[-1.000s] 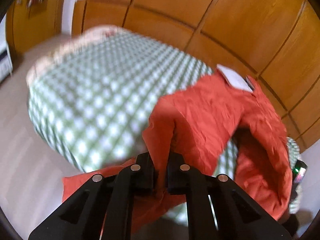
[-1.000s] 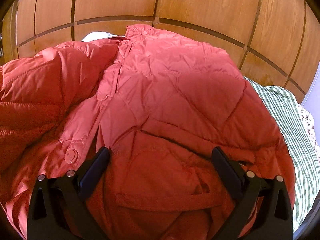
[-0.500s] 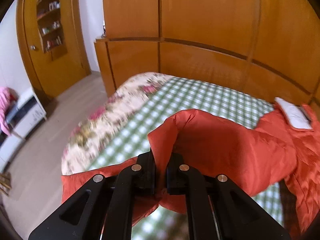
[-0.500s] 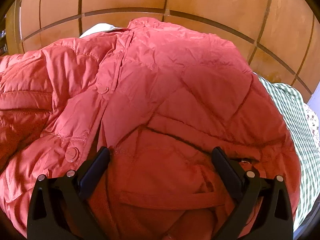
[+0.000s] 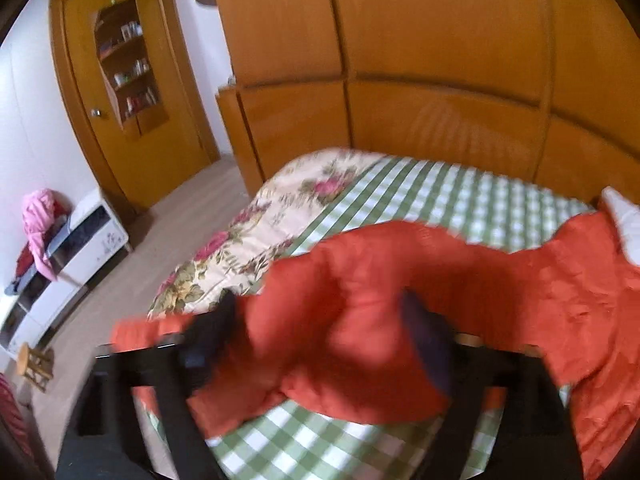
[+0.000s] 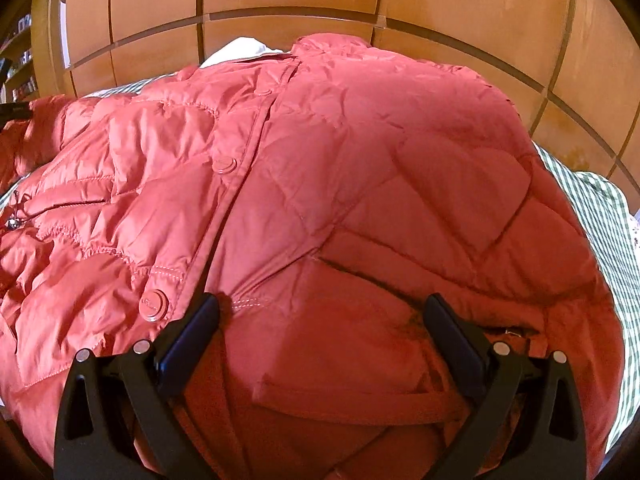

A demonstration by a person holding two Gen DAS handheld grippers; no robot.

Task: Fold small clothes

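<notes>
The left claw (image 5: 320, 320) has its fingers spread wide, with a blurred fold of the red jacket (image 5: 360, 308) bunched loose between them over the green checked bedspread (image 5: 460, 204). The right claw (image 6: 320, 320) is also spread apart, low over the jacket's near hem, the quilted front stretching away toward the wooden wardrobe (image 6: 280, 0).

A home bedroom. A bed (image 5: 400, 192) with a green checked cover and a floral quilt (image 5: 256, 236) stands against wood panelling (image 5: 440, 60). A wooden door (image 5: 120, 92) has inset shelves of small bottles. A low white cabinet (image 5: 68, 256) by the wall carries pink clothes (image 5: 38, 216), and a small wooden stool (image 5: 34, 364) sits on the floor (image 5: 160, 248).
</notes>
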